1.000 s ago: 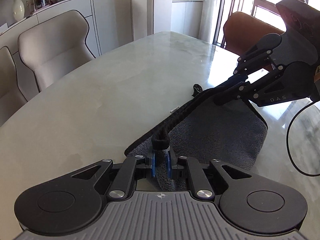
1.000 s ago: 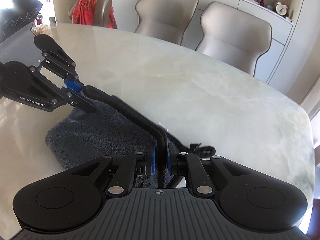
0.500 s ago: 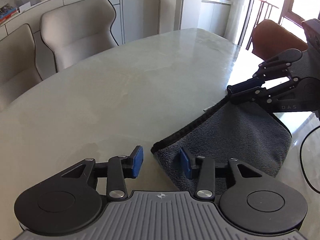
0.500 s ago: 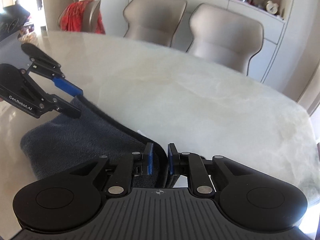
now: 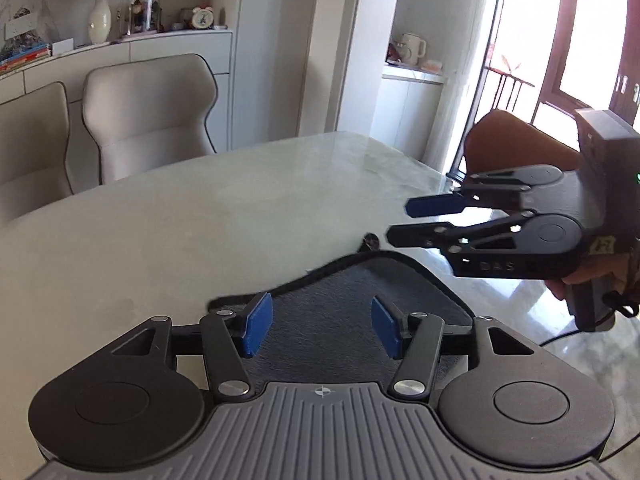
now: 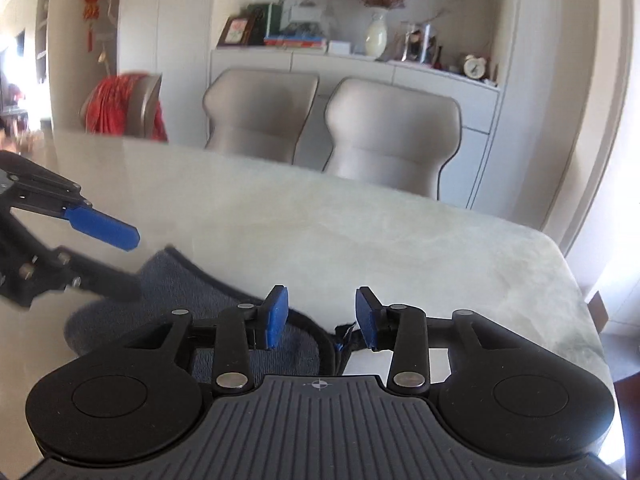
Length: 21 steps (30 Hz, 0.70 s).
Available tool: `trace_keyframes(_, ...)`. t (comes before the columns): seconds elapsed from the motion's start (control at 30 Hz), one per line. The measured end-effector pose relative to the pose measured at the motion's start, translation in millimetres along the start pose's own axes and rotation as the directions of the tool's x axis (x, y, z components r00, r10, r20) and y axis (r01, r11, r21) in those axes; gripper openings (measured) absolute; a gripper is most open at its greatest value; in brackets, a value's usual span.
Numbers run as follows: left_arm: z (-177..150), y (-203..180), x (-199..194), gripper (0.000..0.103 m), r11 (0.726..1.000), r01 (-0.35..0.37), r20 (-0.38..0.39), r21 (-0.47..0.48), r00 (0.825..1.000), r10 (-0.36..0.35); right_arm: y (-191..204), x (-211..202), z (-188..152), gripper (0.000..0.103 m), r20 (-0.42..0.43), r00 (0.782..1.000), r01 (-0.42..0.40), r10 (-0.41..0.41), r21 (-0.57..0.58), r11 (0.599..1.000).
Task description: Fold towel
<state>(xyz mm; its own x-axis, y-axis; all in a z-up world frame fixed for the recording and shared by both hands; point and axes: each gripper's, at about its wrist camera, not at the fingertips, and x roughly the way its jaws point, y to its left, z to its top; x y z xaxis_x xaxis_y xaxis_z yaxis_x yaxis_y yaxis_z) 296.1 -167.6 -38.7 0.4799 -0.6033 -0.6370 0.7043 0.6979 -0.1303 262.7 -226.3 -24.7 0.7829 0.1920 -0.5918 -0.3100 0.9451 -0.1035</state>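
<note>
Both the left claw (image 5: 322, 330) and right claw (image 6: 320, 317) have let go and lifted, jaws now spread, leaving the dark towel (image 5: 360, 300) folded flat on the table (image 5: 160, 232) at six o'clock, so this fold looks finished

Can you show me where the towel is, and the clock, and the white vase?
towel (image 5: 352, 300), left wrist view, middle of the gray cloth.
clock (image 6: 475, 67), right wrist view, its round face.
white vase (image 6: 376, 40), right wrist view, its belly.
</note>
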Motion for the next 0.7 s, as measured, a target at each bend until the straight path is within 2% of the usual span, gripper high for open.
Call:
trace_keyframes(0.1, -4.8, 4.1, 20.5, 0.058, 1.000, -0.015, -0.043, -0.026, 0.999, 0.014, 5.3, 1.2, 3.0, 0.039, -0.017, 1.000, 0.016, -0.017, -0.010, 1.000)
trace_keyframes(0.23, -5.8, 15.5, 35.1, 0.058, 0.998, -0.037, -0.062, -0.049, 0.998, 0.034, 4.2, -16.8, -4.6, 0.039, -0.042, 0.987, -0.151, 0.155, 0.101, 0.983)
trace_keyframes(0.27, -6.8, 18.3, 37.4, 0.058, 0.998, -0.045, -0.067, -0.053, 0.997, 0.042, 6.3, -16.9, -10.2, 0.039, -0.071, 0.985, -0.151, 0.160, 0.110, 0.982)
trace_keyframes(0.33, -10.7, 25.5, 42.0, 0.058, 0.997, -0.051, -0.075, -0.059, 0.996, 0.046, 9.8, -16.8, -20.9, 0.039, -0.112, 0.987, -0.105, 0.117, 0.104, 0.989)
trace_keyframes(0.43, -13.1, 25.4, 42.2, 0.058, 0.998, -0.046, -0.072, -0.049, 0.996, 0.043, 2.0, -15.5, -23.3, 0.039, -0.101, 0.994, -0.029, 0.042, 0.127, 0.991)
trace_keyframes(0.53, -13.4, 22.6, 39.0, 0.058, 0.998, -0.051, -0.071, -0.023, 0.996, 0.050, -11.1, -11.9, -25.0, 0.038, -0.103, 0.993, -0.028, 0.052, 0.220, 0.975)
trace_keyframes(0.57, -14.4, 21.8, 38.7, 0.058, 0.998, -0.052, -0.070, -0.025, 0.996, 0.050, -12.8, -9.8, -25.3, 0.032, -0.106, 0.992, -0.039, 0.065, 0.231, 0.972)
trace_keyframes(0.6, -14.6, 22.3, 38.7, 0.058, 0.998, -0.054, -0.069, -0.036, 0.996, 0.051, -15.3, -5.2, -25.7, 0.020, -0.109, 0.990, -0.062, 0.092, 0.251, 0.966)
trace_keyframes(0.7, -14.8, 22.0, 37.2, 0.058, 0.996, -0.068, -0.064, -0.053, 0.996, 0.064, -20.1, -0.3, -22.8, 0.012, -0.108, 0.990, -0.058, 0.090, 0.272, 0.961)
